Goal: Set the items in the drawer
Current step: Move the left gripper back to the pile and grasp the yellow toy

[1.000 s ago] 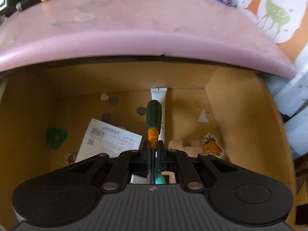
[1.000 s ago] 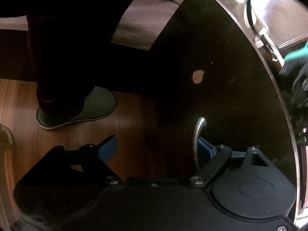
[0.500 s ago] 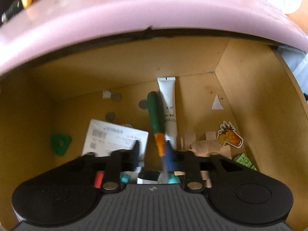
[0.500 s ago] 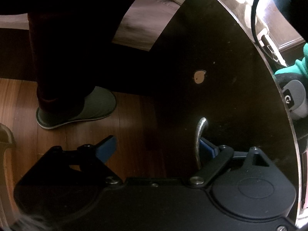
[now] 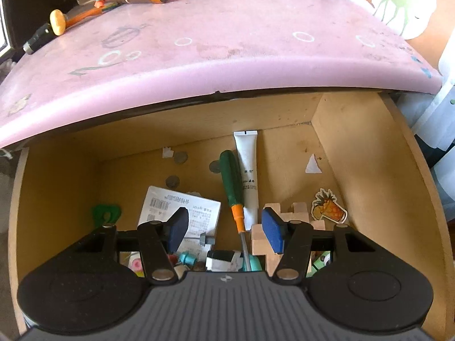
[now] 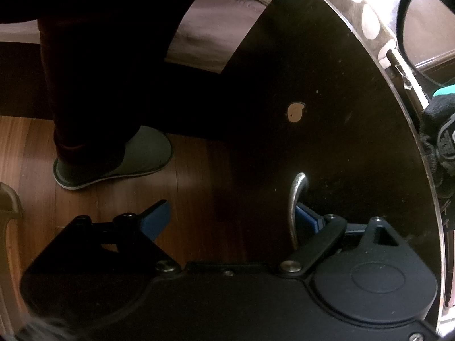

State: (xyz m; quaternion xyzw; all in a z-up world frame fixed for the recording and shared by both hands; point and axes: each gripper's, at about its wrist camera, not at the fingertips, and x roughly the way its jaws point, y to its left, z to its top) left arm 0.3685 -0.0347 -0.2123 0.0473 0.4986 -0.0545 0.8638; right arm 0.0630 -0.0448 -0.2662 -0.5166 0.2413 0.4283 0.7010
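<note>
A pink tabletop (image 5: pixel 227 56) spans the upper part of the left wrist view, with tools and small clutter along its far edge. Beneath it the wooden drawer (image 5: pixel 355 147) stands pulled out, its floor scattered with things. On the right wrist view, the dark drawer front (image 6: pixel 327 113) fills much of the frame above a wood floor (image 6: pixel 113 199), where a grey slipper (image 6: pixel 119 159) stands. The left gripper (image 5: pixel 224 228) hangs over the drawer with its blue pads spread wide, holding nothing. The right gripper (image 6: pixel 233 216) is also spread, one finger tucked just behind the metal drawer handle (image 6: pixel 295 201). In the drawer, a white tube (image 5: pixel 248 170) lies beside the green-handled screwdriver (image 5: pixel 233 187), which rests on the floor between the left gripper's pads, touching neither. A white labelled packet (image 5: pixel 182 210) lies to its left, wooden blocks (image 5: pixel 284 213) and a pineapple sticker (image 5: pixel 327 207) to its right.
</note>
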